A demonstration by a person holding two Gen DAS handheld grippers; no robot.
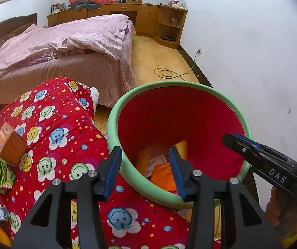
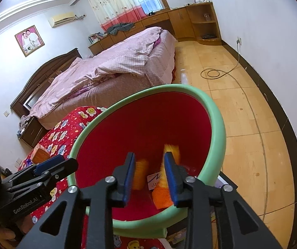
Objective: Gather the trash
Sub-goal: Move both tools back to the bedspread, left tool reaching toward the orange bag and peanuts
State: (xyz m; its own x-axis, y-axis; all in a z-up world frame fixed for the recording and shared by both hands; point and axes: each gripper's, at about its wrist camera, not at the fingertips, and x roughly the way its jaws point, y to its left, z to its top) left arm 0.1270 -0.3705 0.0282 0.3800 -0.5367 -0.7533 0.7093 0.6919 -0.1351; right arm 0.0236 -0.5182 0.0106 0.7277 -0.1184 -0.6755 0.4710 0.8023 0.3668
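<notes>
Left gripper (image 1: 146, 172) over near rim of bin (image 1: 127, 103), jaws parted, nothing between the pads. Right gripper (image 2: 150, 176) also over the bin mouth, jaws narrowly parted, nothing gripped; blurred orange pieces (image 2: 171, 149) in the air just past its pads. Bin: green rim, red inside, standing at the right edge of the red smiley quilt (image 1: 65, 124). At its bottom: orange wrapper (image 1: 161, 176) and white card (image 2: 153, 179). More trash on the quilt's left edge: orange box (image 1: 10, 145), green packet (image 1: 3, 171). Pink bed (image 1: 65, 47) beyond.

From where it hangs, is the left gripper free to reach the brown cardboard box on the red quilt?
Probably yes: the left gripper, jaws open and empty, sits over the green-rimmed bin; the brown cardboard box lies uncovered on the red quilt.
</notes>
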